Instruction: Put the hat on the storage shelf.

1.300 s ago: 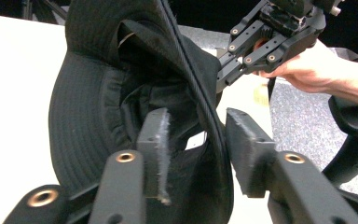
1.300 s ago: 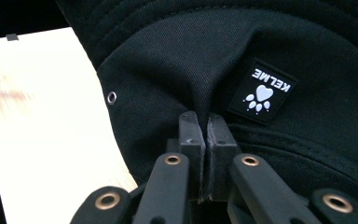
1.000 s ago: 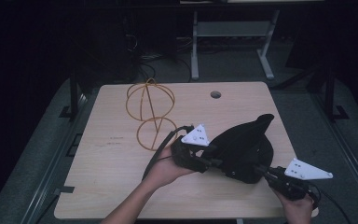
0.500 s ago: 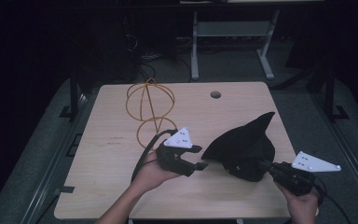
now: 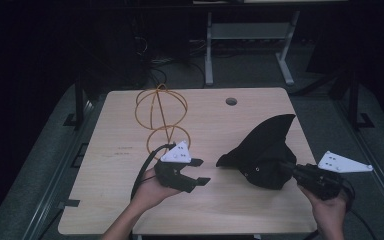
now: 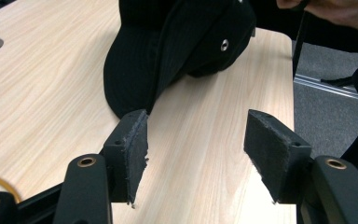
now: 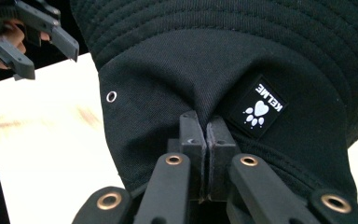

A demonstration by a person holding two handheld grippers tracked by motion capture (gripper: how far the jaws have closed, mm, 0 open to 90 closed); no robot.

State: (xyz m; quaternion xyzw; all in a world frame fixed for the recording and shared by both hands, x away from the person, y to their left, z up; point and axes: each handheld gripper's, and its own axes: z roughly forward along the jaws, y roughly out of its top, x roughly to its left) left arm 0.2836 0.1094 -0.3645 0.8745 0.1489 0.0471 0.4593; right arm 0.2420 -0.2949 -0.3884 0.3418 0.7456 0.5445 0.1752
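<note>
- The black hat point(image 5: 265, 152) sits right of centre in the high view, on the wooden table point(image 5: 220, 125), its brim rising to a point toward the upper right and its left edge resting on the wood.
- The right gripper point(image 5: 289, 169), at the lower right of that view, has its jaws pressed together on a fold of the hat's crown; in the right gripper view the cloth puckers around the pads point(image 7: 190, 133), just left of the paw-print label point(image 7: 260, 108). This pinch appears to be what keeps the hat tipped up rather than lying flat.
- The left gripper point(image 5: 199, 172), low and left of centre in the high view, has just been opening; its jaws stand spread with nothing between them. In the left gripper view the brim's edge point(image 6: 130, 100) lies just above the left pad point(image 6: 137, 151), apart from it.
- Judging by this, the left gripper has let go so the right one alone carries the hat.
- A gold wire stand point(image 5: 161, 116) stands at the upper left of the table, well apart from the hat, possibly where it is meant to go.
</note>
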